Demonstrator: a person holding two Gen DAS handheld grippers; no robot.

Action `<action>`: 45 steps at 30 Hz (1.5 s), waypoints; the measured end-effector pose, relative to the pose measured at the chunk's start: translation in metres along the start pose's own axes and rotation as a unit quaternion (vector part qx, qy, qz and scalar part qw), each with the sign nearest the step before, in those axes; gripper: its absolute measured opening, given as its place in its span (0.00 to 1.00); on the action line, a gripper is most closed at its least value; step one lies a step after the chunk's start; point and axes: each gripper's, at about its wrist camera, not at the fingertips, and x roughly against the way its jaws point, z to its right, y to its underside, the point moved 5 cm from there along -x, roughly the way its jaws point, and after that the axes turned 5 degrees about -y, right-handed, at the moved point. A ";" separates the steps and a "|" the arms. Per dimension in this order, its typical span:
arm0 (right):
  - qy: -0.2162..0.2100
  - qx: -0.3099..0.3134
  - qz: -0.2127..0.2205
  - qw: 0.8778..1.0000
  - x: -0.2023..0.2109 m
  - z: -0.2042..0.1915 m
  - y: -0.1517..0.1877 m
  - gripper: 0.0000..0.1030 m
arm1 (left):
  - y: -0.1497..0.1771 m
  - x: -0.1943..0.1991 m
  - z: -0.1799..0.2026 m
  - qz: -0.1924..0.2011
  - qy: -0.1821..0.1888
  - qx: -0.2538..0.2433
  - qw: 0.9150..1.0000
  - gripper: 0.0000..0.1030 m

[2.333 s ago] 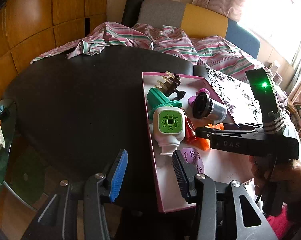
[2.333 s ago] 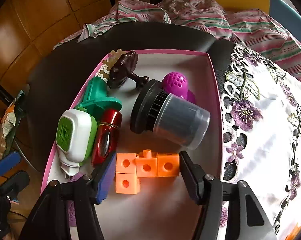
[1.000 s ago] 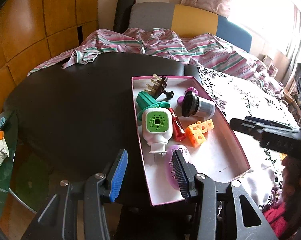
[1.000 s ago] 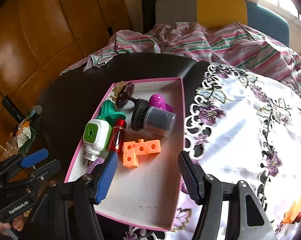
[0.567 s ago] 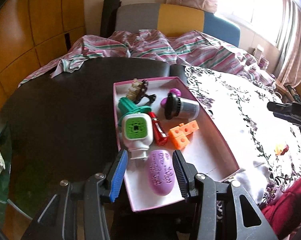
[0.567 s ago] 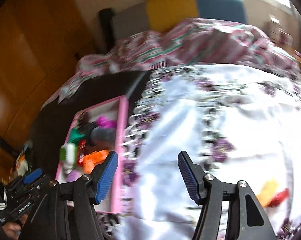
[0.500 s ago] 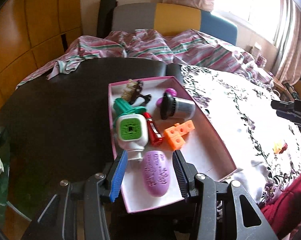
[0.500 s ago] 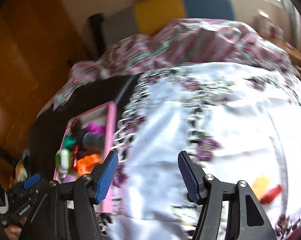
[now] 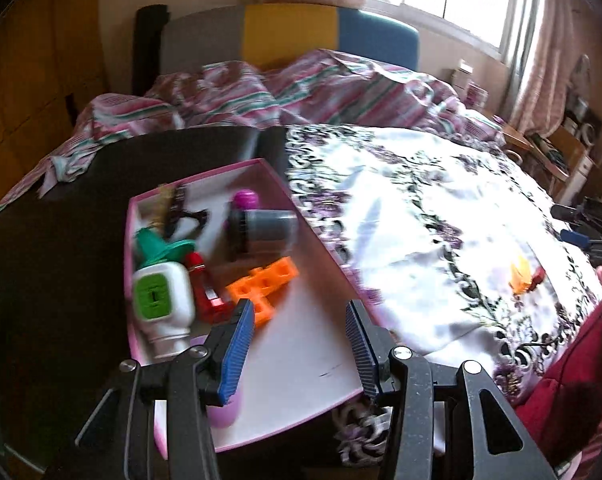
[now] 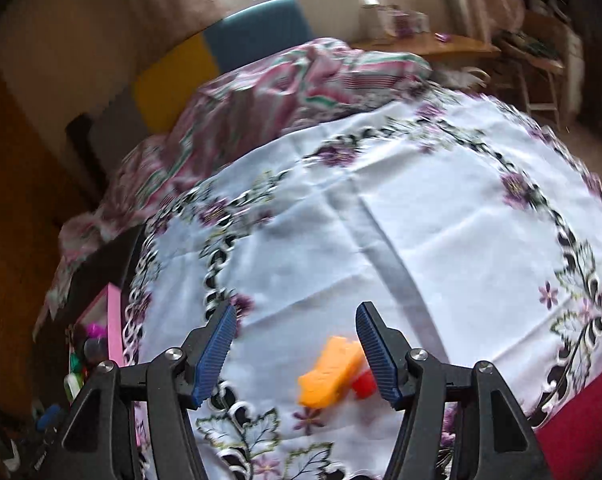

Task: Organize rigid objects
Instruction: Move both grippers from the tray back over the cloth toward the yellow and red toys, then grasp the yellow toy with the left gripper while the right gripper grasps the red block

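Blurred orange toy (image 10: 331,372) beside half-hidden red piece (image 10: 363,385)

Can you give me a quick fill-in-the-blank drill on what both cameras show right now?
1. The orange blocks lie inside the ____ box.
2. The yellow toy lies on the flowered ____.
3. Nothing is between the left gripper fingers; it is ____.
4. The green-faced bottle is mainly ____.

Missing words: pink; tablecloth; open; white

Counter (image 9: 61,216): dark, round-edged | white floral tablecloth (image 9: 421,216) covered its right part | pink tray (image 9: 301,360) sat on the dark part, touching the cloth's edge | orange piece (image 10: 331,372) and small red piece (image 10: 363,382) lay touching on the cloth | striped fabric (image 9: 301,88) bunched along the far edge
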 end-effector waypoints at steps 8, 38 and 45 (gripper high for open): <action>-0.082 -0.119 0.032 0.989 0.005 0.041 -0.001 0.61 | -0.009 -0.020 0.058 -0.013 0.048 -0.051 0.997 0.47; -0.156 -0.173 0.064 0.970 0.012 0.056 -0.001 0.61 | -0.020 -0.100 0.297 -0.091 0.230 -0.218 0.944 0.47; -0.162 -0.177 0.066 0.969 0.012 0.056 -0.001 0.62 | -0.019 -0.116 0.316 -0.109 0.239 -0.218 0.940 0.46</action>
